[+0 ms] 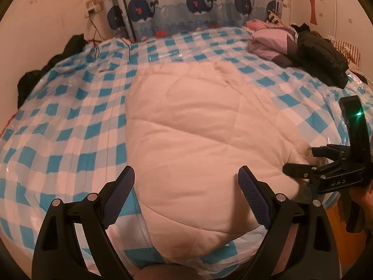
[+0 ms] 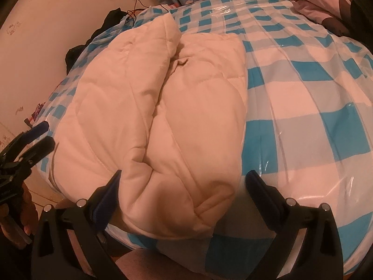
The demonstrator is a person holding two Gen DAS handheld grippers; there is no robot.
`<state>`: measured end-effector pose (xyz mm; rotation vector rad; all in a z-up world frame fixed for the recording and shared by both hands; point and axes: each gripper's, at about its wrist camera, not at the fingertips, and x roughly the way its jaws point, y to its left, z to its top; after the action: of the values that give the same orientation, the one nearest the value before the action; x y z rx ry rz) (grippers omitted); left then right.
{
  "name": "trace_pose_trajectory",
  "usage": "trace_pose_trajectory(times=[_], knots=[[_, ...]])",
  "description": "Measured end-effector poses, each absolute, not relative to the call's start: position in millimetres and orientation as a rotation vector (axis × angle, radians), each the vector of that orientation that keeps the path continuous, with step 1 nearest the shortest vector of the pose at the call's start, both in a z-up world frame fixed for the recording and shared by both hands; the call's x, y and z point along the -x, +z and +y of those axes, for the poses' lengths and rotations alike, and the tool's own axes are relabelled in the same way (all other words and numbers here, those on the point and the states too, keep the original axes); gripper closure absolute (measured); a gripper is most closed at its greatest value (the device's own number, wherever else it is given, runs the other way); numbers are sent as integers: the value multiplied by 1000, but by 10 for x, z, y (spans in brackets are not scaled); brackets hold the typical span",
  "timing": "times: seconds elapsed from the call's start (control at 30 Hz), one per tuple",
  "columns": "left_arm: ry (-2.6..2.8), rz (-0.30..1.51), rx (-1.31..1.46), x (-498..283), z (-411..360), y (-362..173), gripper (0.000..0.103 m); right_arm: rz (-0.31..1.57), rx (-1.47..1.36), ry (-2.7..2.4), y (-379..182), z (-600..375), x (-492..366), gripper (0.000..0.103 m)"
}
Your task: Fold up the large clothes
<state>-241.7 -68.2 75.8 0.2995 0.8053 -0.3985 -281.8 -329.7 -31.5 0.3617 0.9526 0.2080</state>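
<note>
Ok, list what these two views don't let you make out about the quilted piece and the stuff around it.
- Quilted cream garment: its near edge is covered by the left hand-held gripper in the left wrist view.
- Right hand-held gripper: fingertips blurred against the fabric there, so contact is unclear.
- Pink clothes pile: cut off by the right wrist view's edge.

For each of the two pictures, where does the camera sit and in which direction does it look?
Left wrist: sits on the left tongs, open, looking across the cream quilted garment toward the whale curtain; the right tongs show at the right edge.
Right wrist: sits on the right tongs, open around the garment's near corner, looking along the bed; the left tongs show at the left edge.
Shared: the garment, the checked bed, the pink clothes.
</note>
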Motion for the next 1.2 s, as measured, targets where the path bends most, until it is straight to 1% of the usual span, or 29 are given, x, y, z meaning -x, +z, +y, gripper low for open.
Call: trace_pose_trajectory(times=[0.13,0.2,0.3,0.4,0.57,0.63,0.73,0.9,1.2], knots=[[-411,900,-262,2281,-651,583,16,975,-339,194,-262,-3279,2800,7],[-415,922,-241,2252,-619,585,16,985,-317,183,-200,-3259,2806,7],[-403,910,-232,2328,-589,701,16,969,-296,159,-25,-3241,2883,7],[-398,889,-235,2469,-568,884,16,911,-291,150,220,-3208,3077,7],[-393,967,-104,2624,-432,1049,15,884,-334,154,551,-3120,3371,7],[-376,984,-73,2706,-395,1103,15,905,-356,155,651,-3077,3434,7],[-348,966,-61,2832,-355,1206,14,928,-367,158,753,-3016,3487,7],[-308,943,-71,2972,-292,1360,14,936,-307,140,885,-2894,3600,7],[-305,916,-101,3068,-265,1491,13,965,-276,145,894,-2769,3633,7]])
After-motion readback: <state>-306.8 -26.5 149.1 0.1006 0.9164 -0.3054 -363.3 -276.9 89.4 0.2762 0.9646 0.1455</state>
